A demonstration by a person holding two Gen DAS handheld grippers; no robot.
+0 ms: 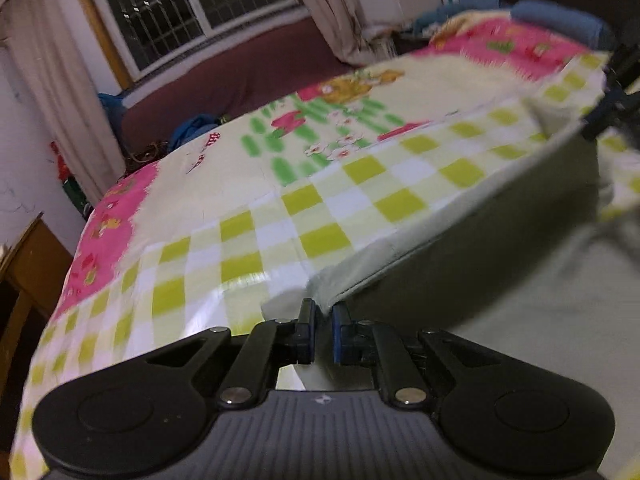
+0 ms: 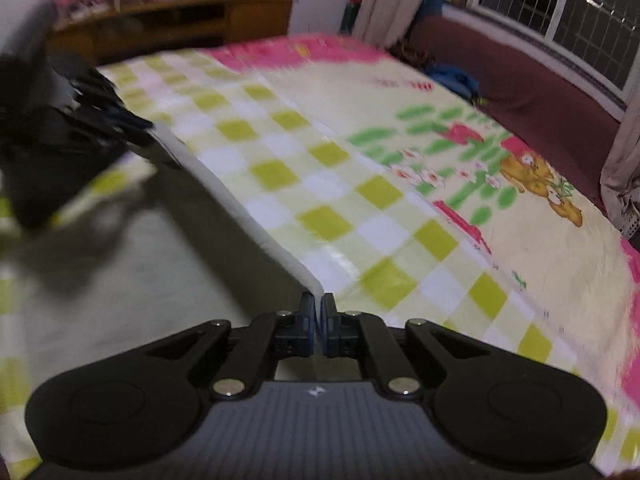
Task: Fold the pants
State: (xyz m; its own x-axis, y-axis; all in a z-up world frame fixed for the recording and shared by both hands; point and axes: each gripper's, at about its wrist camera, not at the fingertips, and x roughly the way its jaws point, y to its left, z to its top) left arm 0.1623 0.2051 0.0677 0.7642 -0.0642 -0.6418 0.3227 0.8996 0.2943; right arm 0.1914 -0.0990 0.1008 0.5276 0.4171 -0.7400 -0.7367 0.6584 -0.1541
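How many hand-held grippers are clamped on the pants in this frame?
2. The left hand-held gripper pinches one end of the raised edge of the pants; the right hand-held gripper pinches the other end. Both appear closed on cloth.

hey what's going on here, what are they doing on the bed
A person with tongs in each hand is folding a pair of pale grey-green pants on a bed with a checked and cartoon-print sheet. The left tongs are shut on one corner of the fabric edge, and the right tongs are shut on the other. The edge is lifted off the sheet and stretched between them, mid-fold. The pictures are motion-blurred.
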